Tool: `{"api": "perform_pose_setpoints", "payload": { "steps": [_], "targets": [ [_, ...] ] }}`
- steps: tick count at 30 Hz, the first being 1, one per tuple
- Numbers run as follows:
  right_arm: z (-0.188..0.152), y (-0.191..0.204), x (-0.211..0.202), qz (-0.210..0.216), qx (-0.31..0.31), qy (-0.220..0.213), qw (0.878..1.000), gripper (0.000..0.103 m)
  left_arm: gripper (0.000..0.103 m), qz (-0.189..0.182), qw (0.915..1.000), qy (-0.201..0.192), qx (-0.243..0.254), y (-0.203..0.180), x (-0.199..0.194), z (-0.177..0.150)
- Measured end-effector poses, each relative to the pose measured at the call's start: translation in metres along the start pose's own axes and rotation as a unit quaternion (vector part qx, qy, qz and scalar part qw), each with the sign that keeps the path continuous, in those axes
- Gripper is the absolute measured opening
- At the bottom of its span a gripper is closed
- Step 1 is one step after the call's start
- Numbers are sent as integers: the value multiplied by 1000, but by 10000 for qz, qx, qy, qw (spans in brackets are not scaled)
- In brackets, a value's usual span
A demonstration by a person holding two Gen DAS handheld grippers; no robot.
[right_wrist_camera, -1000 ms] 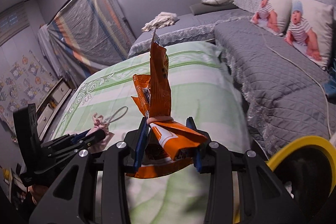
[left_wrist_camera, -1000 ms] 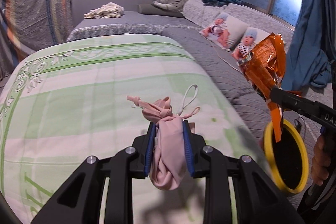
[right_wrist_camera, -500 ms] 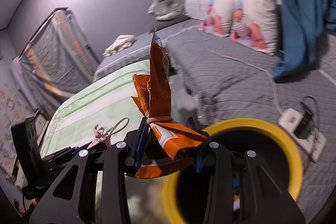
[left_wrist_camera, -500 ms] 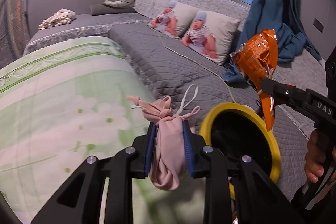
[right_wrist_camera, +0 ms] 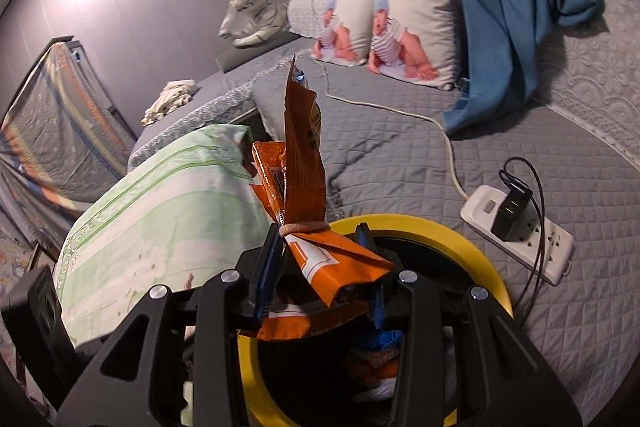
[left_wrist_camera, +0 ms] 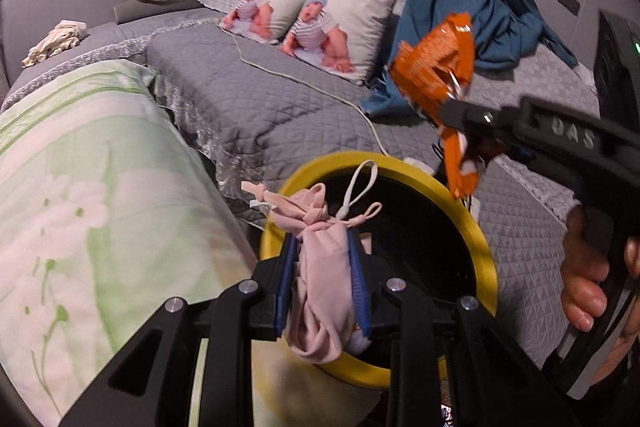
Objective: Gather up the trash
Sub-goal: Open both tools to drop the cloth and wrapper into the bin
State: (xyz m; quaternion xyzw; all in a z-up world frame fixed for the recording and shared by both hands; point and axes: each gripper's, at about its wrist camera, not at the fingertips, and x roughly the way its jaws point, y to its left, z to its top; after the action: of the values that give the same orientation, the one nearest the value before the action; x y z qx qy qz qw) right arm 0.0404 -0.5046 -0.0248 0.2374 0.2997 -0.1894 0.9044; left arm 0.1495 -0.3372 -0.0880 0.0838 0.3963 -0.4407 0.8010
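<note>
Left gripper point(left_wrist_camera: 322, 267) clamps a pink mask point(left_wrist_camera: 320, 291), right gripper point(right_wrist_camera: 320, 267) an orange wrapper point(right_wrist_camera: 304, 163), above the yellow-rimmed bin point(left_wrist_camera: 476, 239); "DAS" marks the right gripper.

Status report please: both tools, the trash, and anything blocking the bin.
Left tool shut on pink mask. Right tool shut on orange wrapper. Both over yellow-rimmed bin. Bin mouth clear.

A grey quilted bed point(right_wrist_camera: 400, 155) carries two baby-print pillows point(right_wrist_camera: 404, 27), a white cable point(right_wrist_camera: 400, 109) running to a power strip point(right_wrist_camera: 520, 233), a plush white tiger point(right_wrist_camera: 252, 17), crumpled cloth point(right_wrist_camera: 170, 99) and a green floral blanket point(left_wrist_camera: 80, 187).
</note>
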Motion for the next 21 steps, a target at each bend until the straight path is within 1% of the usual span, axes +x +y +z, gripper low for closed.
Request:
{"api": "perform_pose_setpoints", "payload": {
  "steps": [8,13,15,16,18,19,20,21],
  "targets": [
    [2,-25,8,-171,336,36,9993,36,24,-148,9996,189,129,-17,14,-10],
    [3,-29,8,-282,363,8,9989,37,24,-318,9993,192,80,-18,15,-15],
    [4,-30,10,-274,382,9,9989,37,24,-334,9993,184,59,-18,14,-15],
    [4,-31,12,-261,420,22,9988,40,25,-318,9993,176,70,-19,14,-16],
    [5,-32,13,-292,456,28,9985,46,38,-300,9994,192,57,-19,13,-16],
    [4,-32,14,-316,479,31,9983,49,49,-278,9995,147,8,-17,10,-18],
    [4,-33,15,-326,509,35,9982,54,54,-269,9996,112,-13,-15,8,-19],
    [5,-33,16,-337,534,36,9980,55,55,-262,9996,92,-23,-14,6,-19]
  ]
}}
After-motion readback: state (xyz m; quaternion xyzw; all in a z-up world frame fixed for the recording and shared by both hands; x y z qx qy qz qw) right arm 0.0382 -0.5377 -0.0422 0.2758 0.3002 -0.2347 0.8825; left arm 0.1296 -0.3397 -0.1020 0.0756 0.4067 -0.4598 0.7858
